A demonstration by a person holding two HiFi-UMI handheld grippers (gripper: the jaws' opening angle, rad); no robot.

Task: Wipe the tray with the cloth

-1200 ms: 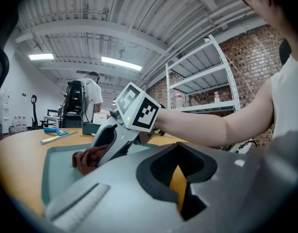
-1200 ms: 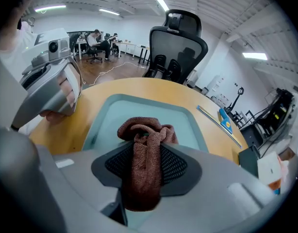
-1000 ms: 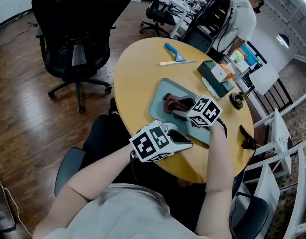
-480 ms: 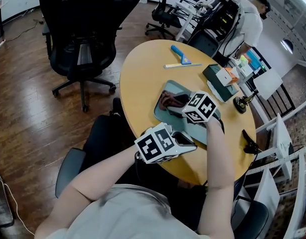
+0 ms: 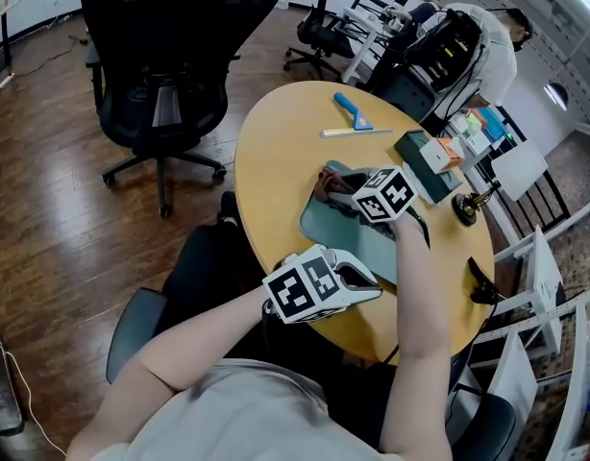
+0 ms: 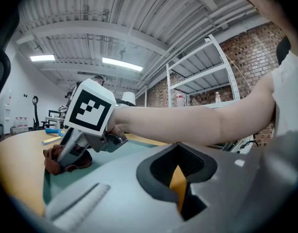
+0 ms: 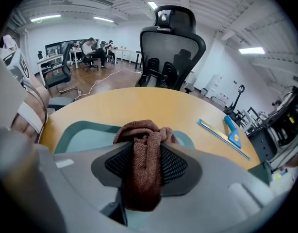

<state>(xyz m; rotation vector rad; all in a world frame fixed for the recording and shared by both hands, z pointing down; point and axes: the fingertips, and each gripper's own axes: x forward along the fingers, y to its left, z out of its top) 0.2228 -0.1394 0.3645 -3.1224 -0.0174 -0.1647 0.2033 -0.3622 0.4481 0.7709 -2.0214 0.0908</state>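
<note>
A teal tray (image 5: 345, 230) lies on the round wooden table (image 5: 276, 152). My right gripper (image 5: 345, 192) is shut on a brown cloth (image 5: 327, 182) and presses it onto the tray's far left end. In the right gripper view the cloth (image 7: 141, 130) hangs bunched between the black pads of that gripper (image 7: 147, 159), over the tray (image 7: 86, 132). My left gripper (image 5: 370, 281) is at the tray's near edge. Its pads (image 6: 163, 166) meet, with only a thin orange sliver between them. From there I see the right gripper (image 6: 66, 161) on the cloth (image 6: 54, 160) across the tray (image 6: 124, 152).
A blue-handled squeegee (image 5: 353, 118) lies at the table's far side. A green box (image 5: 425, 166) with small cartons and a black object (image 5: 463, 205) stand right of the tray. A black office chair (image 5: 170, 36) is on the left. A person (image 5: 468, 46) stands behind.
The right gripper has dragged the cloth across the tray toward its far left end. The left gripper has stayed at the near edge.
</note>
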